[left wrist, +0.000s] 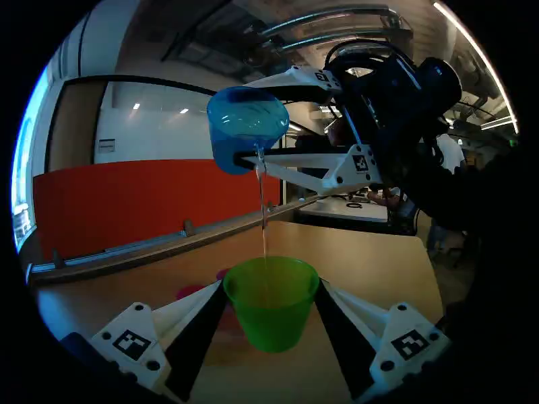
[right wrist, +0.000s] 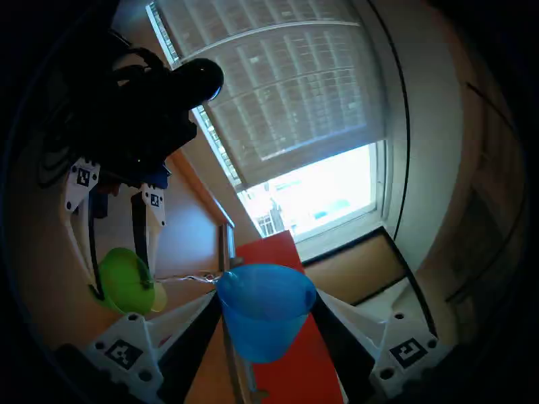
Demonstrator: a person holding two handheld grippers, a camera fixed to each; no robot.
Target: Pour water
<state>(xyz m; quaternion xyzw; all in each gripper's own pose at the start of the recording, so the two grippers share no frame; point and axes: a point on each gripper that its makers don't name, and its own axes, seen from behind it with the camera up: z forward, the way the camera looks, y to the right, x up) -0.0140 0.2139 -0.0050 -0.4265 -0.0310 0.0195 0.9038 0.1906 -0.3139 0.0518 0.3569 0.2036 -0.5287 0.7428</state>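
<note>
Fingers [left wrist: 195, 333] of the left gripper [left wrist: 271, 293] stand partly open and press on both sides of a green cup [left wrist: 273, 316], which sits upright between them, mouth up. The right gripper [right wrist: 267, 299] has its fingers [right wrist: 192, 337] set about as wide and clamped on the sides of a blue cup [right wrist: 266, 316]. Beneath both lies the pale brown desk [left wrist: 364, 256], with a rail [left wrist: 168, 239] along its far edge. Behind that is a long red wall panel [left wrist: 135, 195] under a white wall [left wrist: 155, 128]. In the right gripper view a large window [right wrist: 323, 195] glows bright under a half-lowered blind [right wrist: 283, 87]. In the left gripper view the right gripper comes in from the upper right, held by a person in a dark sleeve [left wrist: 458, 195]. The blue cup hangs above the green cup, well apart from it, and is tipped well over to one side. A thin stream of water [left wrist: 261, 202] falls from its rim straight down into the open mouth of the green cup. Whether the green cup's base touches the desk I cannot tell. Just behind the green cup, on the desk, lies something small and pink [left wrist: 188, 291], partly hidden by one finger.
</note>
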